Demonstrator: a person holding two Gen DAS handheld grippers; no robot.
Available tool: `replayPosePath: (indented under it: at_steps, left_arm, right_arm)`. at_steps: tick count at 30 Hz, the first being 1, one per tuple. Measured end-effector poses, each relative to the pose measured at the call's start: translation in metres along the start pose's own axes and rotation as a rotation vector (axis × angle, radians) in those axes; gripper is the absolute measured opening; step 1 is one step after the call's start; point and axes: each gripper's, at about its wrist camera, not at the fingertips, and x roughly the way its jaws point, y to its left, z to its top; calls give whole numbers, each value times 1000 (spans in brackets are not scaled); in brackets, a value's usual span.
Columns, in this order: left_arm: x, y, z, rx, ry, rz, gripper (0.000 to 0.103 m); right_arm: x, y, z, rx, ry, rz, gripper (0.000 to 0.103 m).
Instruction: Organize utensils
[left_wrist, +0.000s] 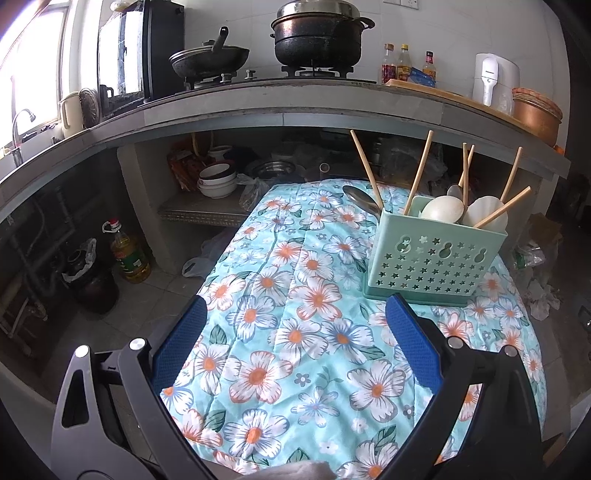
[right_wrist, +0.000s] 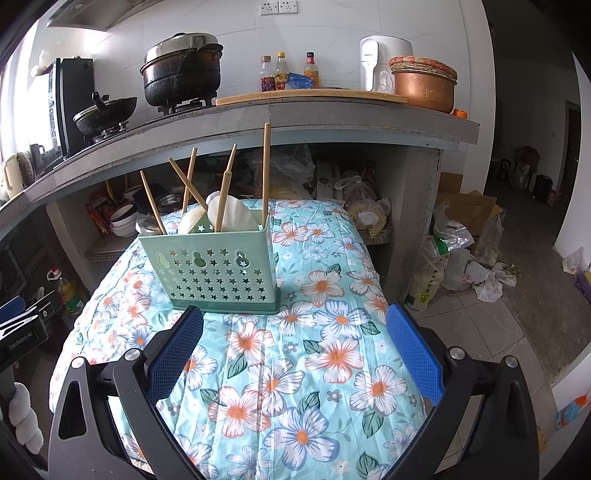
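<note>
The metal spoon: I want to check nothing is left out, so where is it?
In the left wrist view, the metal spoon lies on the floral cloth, just behind the green utensil holder's left corner.

Daylit kitchen, sharp at the centre, bent at the rim

Daylight enters by the window at the left, blown out to white glare in the left wrist view (its frame is barely readable). The floral cloth is evenly lit with soft shadows; the shelves under the counter sit dim. Fisheye curves the counter edge, and dark vignetting fills the corners.
</note>
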Motion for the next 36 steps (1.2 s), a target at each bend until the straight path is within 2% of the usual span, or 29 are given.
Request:
replayPosePath:
  at_steps: [11, 22, 36]
  left_arm:
    - [-1, -2, 0, 7, -4, -27, 94]
    - [-5, -9, -2, 37, -13, -97, 94]
    - [-4, -14, -3, 60, -8, -121, 94]
  right_arm:
    - [0, 2, 0, -8, 0, 5, 97]
    - [0, 2, 0, -9, 1, 6, 97]
    - [0, 3, 0, -9, 1, 7, 97]
